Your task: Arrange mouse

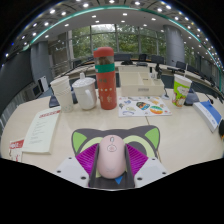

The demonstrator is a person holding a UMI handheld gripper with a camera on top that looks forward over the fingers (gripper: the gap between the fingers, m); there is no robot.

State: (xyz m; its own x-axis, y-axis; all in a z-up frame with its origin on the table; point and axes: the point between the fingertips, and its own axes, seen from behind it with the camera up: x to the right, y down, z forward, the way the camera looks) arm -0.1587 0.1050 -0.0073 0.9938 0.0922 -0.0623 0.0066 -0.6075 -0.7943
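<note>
I see the gripper (110, 160) closed narrowly, both pads pressing the mouse (110, 157). I advise lowering it level onto the table (90, 125), then releasing.

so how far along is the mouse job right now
Done: the mouse is between the fingers of the hand-held gripper. In hand: it looks gripped, pads against its sides, near the table edge. Left: carrying it to its spot and releasing; no target is evident.

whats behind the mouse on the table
Beyond the mouse, held between the tool fingers, stand a white mug and a tall red canister. The mouse's underside is hidden.
</note>
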